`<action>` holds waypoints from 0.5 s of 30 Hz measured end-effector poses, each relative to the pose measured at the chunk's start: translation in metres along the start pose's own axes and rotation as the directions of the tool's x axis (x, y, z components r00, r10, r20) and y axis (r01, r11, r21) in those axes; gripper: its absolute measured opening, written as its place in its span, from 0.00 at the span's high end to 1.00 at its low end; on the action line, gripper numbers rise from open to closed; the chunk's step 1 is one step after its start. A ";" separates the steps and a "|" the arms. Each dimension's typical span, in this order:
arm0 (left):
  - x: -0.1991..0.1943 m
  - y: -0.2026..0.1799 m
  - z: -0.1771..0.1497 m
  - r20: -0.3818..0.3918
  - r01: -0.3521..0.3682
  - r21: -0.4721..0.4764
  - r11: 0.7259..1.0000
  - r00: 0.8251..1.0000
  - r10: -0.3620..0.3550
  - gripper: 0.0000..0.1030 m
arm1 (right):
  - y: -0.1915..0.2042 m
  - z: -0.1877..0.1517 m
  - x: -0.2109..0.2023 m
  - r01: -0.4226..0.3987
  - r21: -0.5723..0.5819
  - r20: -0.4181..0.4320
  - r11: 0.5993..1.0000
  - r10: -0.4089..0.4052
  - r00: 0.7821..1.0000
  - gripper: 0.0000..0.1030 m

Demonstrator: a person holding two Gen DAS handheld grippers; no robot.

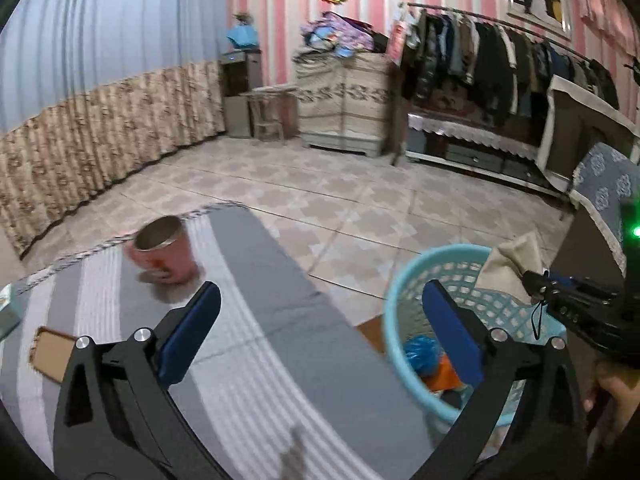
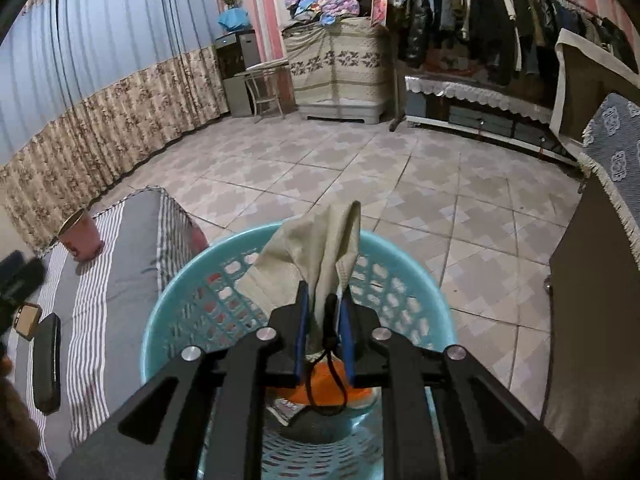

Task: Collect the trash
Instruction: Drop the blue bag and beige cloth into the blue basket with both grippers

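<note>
My right gripper (image 2: 325, 300) is shut on a beige cloth-like piece of trash (image 2: 316, 248) and holds it over the light blue plastic basket (image 2: 180, 292). Orange and other trash (image 2: 324, 390) lies in the basket's bottom. In the left wrist view the basket (image 1: 404, 280) stands on the floor beside the table, with blue and orange trash (image 1: 420, 354) inside, and the beige piece (image 1: 512, 260) hangs from the right gripper (image 1: 532, 280). My left gripper (image 1: 320, 304) is open and empty above the striped table's edge.
A red cup (image 1: 162, 250) stands on the grey striped tablecloth (image 1: 260, 320). A phone (image 2: 28, 320) and a black case (image 2: 47, 364) lie on the table. A dark cabinet (image 2: 592, 320) stands right of the basket. A clothes rack (image 2: 480, 20) lines the far wall.
</note>
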State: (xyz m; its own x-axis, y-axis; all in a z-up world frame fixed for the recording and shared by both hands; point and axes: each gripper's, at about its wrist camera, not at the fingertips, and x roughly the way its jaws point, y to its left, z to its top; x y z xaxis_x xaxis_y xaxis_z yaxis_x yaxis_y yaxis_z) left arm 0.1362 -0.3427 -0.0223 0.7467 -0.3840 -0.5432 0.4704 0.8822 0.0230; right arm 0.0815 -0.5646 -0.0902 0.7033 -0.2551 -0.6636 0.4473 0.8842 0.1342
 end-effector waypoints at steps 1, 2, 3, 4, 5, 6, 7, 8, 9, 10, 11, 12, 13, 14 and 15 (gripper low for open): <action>-0.006 0.006 0.000 0.008 -0.007 -0.002 1.000 1.000 0.007 0.05 | 0.001 0.000 0.003 -0.006 0.002 -0.006 1.000 0.006 1.000 0.53; -0.011 0.010 0.001 0.015 -0.017 -0.003 1.000 1.000 0.017 0.05 | 0.002 -0.002 0.006 -0.017 0.008 -0.015 1.000 0.017 1.000 0.46; -0.017 0.016 0.000 0.023 -0.031 -0.005 0.999 0.999 0.031 0.05 | 0.003 -0.003 0.008 -0.025 0.012 -0.019 1.000 0.026 0.999 0.46; -0.023 0.022 -0.001 0.029 -0.044 -0.009 0.999 0.999 0.045 0.05 | 0.004 -0.003 0.010 -0.028 0.013 -0.025 1.000 0.028 0.999 0.42; -0.029 0.028 -0.003 0.036 -0.056 -0.017 0.998 0.998 0.057 0.05 | 0.006 -0.004 0.010 -0.024 0.009 -0.026 1.000 0.024 0.999 0.35; -0.037 0.036 -0.006 0.043 -0.070 -0.029 0.997 0.997 0.071 0.05 | 0.008 -0.005 0.010 -0.017 0.003 -0.020 1.000 0.017 1.000 0.32; -0.043 0.043 -0.008 0.045 -0.081 -0.043 0.996 0.996 0.083 0.05 | 0.010 -0.006 0.007 -0.016 -0.001 -0.012 1.000 0.016 1.000 0.28; -0.049 0.051 -0.010 0.050 -0.086 -0.060 0.994 0.995 0.089 0.05 | 0.011 -0.006 0.004 -0.019 -0.003 -0.005 1.000 0.019 1.000 0.22; -0.054 0.057 -0.012 0.052 -0.083 -0.075 0.994 0.995 0.087 0.05 | 0.012 -0.005 0.000 -0.024 -0.006 0.003 1.000 0.024 1.000 0.19; -0.060 0.064 -0.014 0.056 -0.078 -0.090 0.993 0.995 0.084 0.05 | 0.018 -0.006 -0.008 -0.034 -0.018 0.024 0.999 0.034 0.999 0.16; -0.068 0.074 -0.016 0.064 -0.076 -0.109 0.991 0.994 0.084 0.05 | 0.020 -0.006 -0.015 -0.037 -0.028 0.039 0.999 0.038 0.998 0.11; -0.075 0.080 -0.019 0.069 -0.085 -0.120 0.989 0.993 0.093 0.05 | 0.025 -0.007 -0.024 -0.037 -0.042 0.062 0.998 0.039 0.997 0.09; -0.079 0.085 -0.020 0.072 -0.097 -0.125 0.987 0.992 0.107 0.05 | 0.031 -0.008 -0.033 -0.038 -0.057 0.089 0.998 0.043 0.995 0.06; -0.087 0.094 -0.023 0.070 -0.134 -0.133 0.982 0.987 0.144 0.05 | 0.039 -0.010 -0.045 -0.045 -0.067 0.122 0.997 0.053 0.991 0.04; -0.092 0.100 -0.025 0.071 -0.165 -0.142 0.976 0.982 0.176 0.05 | 0.045 -0.012 -0.054 -0.053 -0.068 0.142 0.996 0.062 0.988 0.04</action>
State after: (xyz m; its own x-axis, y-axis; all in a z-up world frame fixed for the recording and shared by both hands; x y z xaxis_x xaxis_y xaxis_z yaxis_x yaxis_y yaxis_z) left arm 0.1024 -0.2121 0.0089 0.8494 -0.2411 -0.4694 0.2692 0.9631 -0.0076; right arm 0.0573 -0.5062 -0.0573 0.8012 -0.2529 -0.5424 0.3708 0.9212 0.1183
